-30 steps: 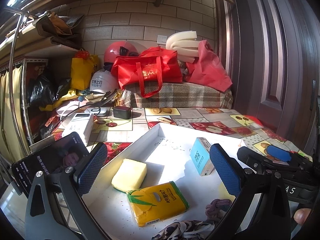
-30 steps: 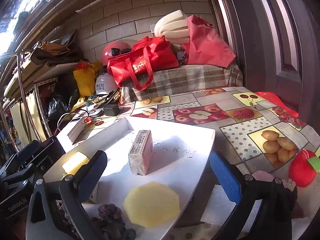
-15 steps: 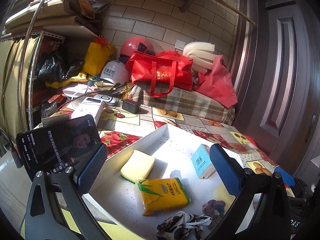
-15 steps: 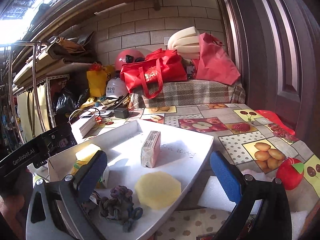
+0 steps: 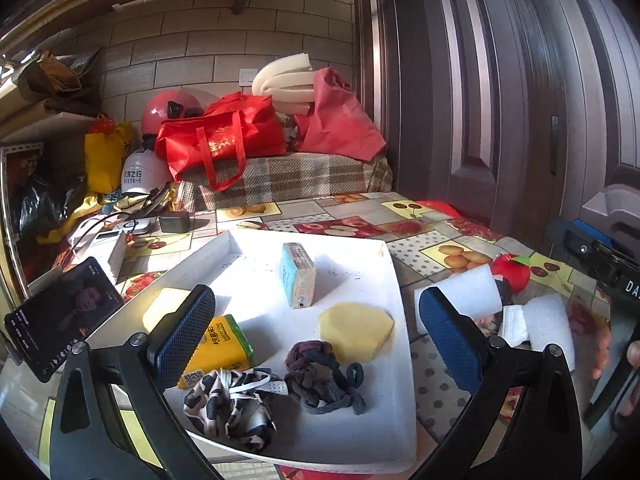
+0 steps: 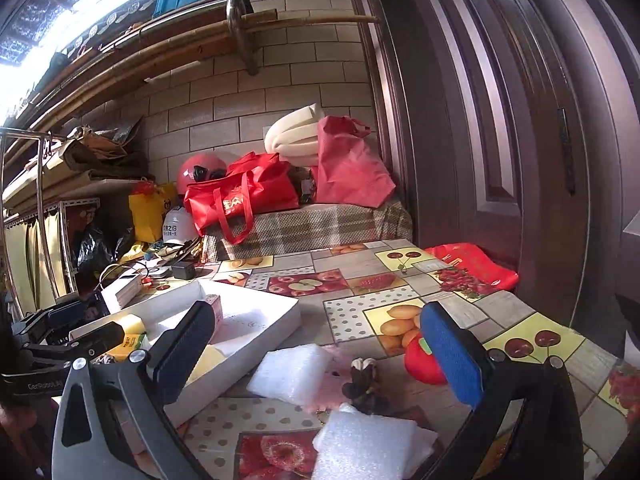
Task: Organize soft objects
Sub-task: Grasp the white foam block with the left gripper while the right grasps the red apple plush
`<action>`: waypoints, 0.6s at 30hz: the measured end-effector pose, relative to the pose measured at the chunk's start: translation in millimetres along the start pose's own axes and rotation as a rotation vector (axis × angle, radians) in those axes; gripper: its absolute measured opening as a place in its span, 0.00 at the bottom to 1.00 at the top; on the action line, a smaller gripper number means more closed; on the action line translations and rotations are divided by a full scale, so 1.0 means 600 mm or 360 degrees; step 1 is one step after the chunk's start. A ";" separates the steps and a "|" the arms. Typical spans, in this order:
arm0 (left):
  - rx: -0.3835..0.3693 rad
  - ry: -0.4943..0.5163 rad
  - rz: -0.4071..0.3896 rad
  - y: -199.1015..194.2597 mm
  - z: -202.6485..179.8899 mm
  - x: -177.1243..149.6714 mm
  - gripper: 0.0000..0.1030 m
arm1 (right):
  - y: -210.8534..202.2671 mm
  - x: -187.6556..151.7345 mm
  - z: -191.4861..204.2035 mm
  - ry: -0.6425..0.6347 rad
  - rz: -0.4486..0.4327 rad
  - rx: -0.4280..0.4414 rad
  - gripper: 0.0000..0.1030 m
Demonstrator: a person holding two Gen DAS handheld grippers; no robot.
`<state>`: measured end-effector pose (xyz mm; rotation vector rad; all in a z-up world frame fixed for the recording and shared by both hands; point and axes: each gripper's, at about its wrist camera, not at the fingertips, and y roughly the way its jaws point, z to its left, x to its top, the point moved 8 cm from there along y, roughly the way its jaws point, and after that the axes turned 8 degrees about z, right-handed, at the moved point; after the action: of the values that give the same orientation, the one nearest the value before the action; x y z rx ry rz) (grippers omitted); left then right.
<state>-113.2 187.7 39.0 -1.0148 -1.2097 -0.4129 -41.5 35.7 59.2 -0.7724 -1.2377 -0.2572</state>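
Right tool (image 6: pixel 316 354): I hold it spread, empty.
Foam sheet (image 6: pixel 294 372): at 6 o'clock; may crumple.
Dark item (image 6: pixel 366 384): probably snags alongside.

"GenRoboLAI" on left claw's (image 6: pixel 60 354) body.

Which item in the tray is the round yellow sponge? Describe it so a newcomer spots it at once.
Find the white tray on the fruit-patterned tablecloth. On its right half, just behind the dark tangled hair ties and in front of the upright blue box, lies the yellow sponge. It is flat and many-sided, nearly round, unlike the rectangular yellow sponge block at the tray's left edge.
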 end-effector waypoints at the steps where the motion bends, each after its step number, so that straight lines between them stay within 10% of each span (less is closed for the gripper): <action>1: -0.0044 0.0030 0.0013 0.000 -0.023 -0.002 1.00 | 0.002 0.003 -0.035 0.0040 0.0005 -0.0065 1.00; 9: -0.0378 0.0120 0.0312 0.031 -0.204 -0.029 1.00 | 0.043 -0.012 -0.264 0.0420 0.0187 -0.0357 1.00; 18: -0.0373 0.0366 0.0625 0.084 -0.340 -0.064 0.94 | 0.078 -0.021 -0.227 0.0236 0.0344 -0.0308 1.00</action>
<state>27.6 37.8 -18.7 -1.3358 -0.7446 -0.3540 82.9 -21.9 13.8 -1.0281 -0.9900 -0.2546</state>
